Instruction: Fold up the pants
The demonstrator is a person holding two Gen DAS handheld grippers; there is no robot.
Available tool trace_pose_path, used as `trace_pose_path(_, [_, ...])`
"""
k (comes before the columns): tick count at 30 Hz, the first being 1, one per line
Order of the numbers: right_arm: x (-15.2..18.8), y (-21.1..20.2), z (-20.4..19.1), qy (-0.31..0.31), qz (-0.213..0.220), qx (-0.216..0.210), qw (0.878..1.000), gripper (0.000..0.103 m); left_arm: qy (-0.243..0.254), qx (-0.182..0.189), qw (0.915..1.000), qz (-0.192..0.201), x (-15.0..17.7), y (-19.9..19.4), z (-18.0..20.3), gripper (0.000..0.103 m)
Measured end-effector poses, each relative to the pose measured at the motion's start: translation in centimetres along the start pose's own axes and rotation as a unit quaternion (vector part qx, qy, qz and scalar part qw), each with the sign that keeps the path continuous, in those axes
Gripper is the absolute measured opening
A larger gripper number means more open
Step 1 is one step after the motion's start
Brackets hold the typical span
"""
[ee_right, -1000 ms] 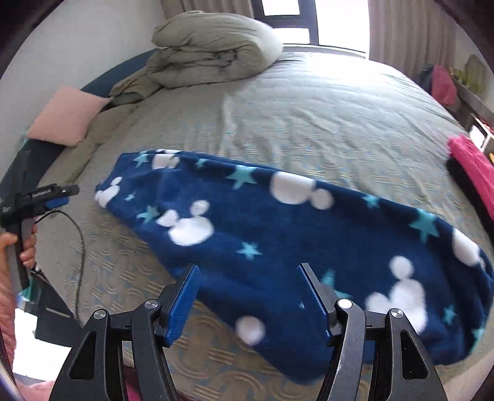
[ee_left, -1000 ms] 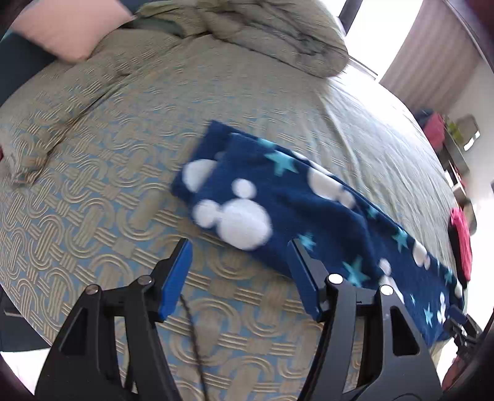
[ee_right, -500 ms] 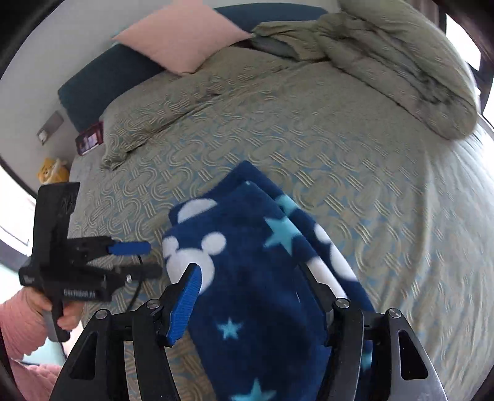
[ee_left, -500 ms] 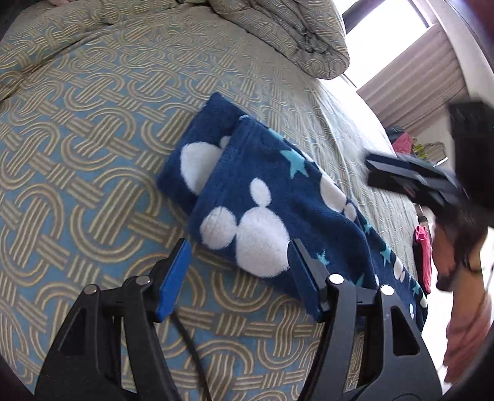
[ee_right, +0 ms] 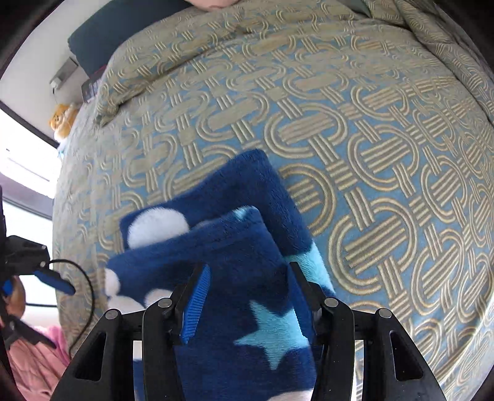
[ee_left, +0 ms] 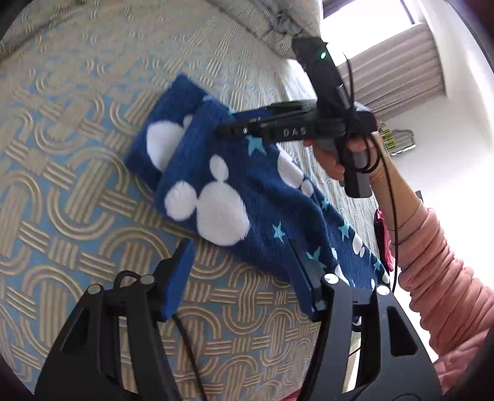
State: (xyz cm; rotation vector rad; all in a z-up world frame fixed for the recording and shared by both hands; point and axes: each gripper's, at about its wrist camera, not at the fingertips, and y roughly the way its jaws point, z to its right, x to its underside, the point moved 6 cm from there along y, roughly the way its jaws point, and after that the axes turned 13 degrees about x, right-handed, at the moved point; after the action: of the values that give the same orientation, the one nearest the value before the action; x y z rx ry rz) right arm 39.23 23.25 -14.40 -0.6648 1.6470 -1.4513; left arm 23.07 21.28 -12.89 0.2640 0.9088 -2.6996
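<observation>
Dark blue fleece pants [ee_left: 234,197] with white mouse heads and pale stars lie folded lengthwise on the patterned bedspread [ee_left: 77,172], their two leg ends stacked and slightly offset. My left gripper [ee_left: 239,265] is open just short of the pants' near edge. The right gripper [ee_left: 225,131] shows in the left wrist view, hovering low over the leg ends. In the right wrist view the right gripper [ee_right: 247,288] is open with the top layer of the pants [ee_right: 244,246] between its fingers.
A folded grey duvet [ee_left: 278,27] lies at the far side of the bed. A dark headboard [ee_right: 123,27] and a pillow edge are at the bed's head. A black cable [ee_left: 188,348] trails under my left gripper. A pink garment [ee_left: 384,237] lies near the bed's far edge.
The right gripper has swung from the pants' wide end to the leg ends and dropped close over them. My left gripper has moved nearer the leg ends. Both stay open.
</observation>
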Motion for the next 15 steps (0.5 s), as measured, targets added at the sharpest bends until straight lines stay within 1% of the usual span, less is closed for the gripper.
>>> trace_pose_path(1, [0.0,0.3,0.1,0.002,-0.009,0.0,1.0,0.053,-0.008,-0.001,1.0,-0.003,0.0,0.6,-0.3,0.062])
trace_pose_path(2, [0.0,0.4,0.2,0.004,-0.012,-0.002,1.0,0.053,-0.021,-0.011,0.9997,-0.001,-0.1,1.1,-0.8,0.062])
trace_pose_path(5, [-0.1,0.4,-0.2,0.001,-0.007,-0.016,1.0,0.059,-0.067,-0.028,0.9973,-0.004,-0.5,2.6,-2.5,0.062])
trace_pose_path(7, [-0.2,0.8,-0.6,-0.007,-0.008,-0.011,1.0,0.058,-0.086,-0.044,0.9953,-0.007,-1.1,3.7,-3.6,0.062])
trace_pose_path(8, [0.0,0.9,-0.4,-0.007,-0.011,-0.006,1.0,0.047,-0.091,-0.046,0.9948,-0.004,-1.2,3.9,-4.0,0.062])
trace_pose_path(9, [-0.1,1.1,-0.5,-0.002,-0.013,-0.002,1.0,0.016,-0.102,-0.039,0.994,0.003,-1.5,4.0,-4.4,0.058])
trace_pose_path(10, [-0.3,1.2,-0.6,0.007,-0.015,-0.009,1.0,0.01,-0.109,-0.031,0.9935,0.012,-1.7,3.9,-4.5,0.04])
trace_pose_path(11, [-0.4,0.9,-0.7,0.021,-0.01,-0.014,1.0,0.009,-0.117,-0.021,0.9926,0.025,-2.0,3.6,-4.7,0.022])
trace_pose_path(12, [-0.5,0.4,-0.8,0.024,0.002,-0.011,1.0,0.008,-0.121,-0.015,0.9921,0.029,-2.0,3.4,-4.8,0.009])
trace_pose_path(14, [-0.6,-1.1,-1.1,0.027,0.029,-0.009,0.999,0.008,-0.113,0.01,0.9922,0.053,-2.0,2.4,-4.0,0.009])
trace_pose_path(15, [-0.6,-2.0,-1.2,0.032,0.042,-0.013,0.999,0.008,-0.101,0.013,0.993,0.061,-1.9,1.9,-3.4,0.009])
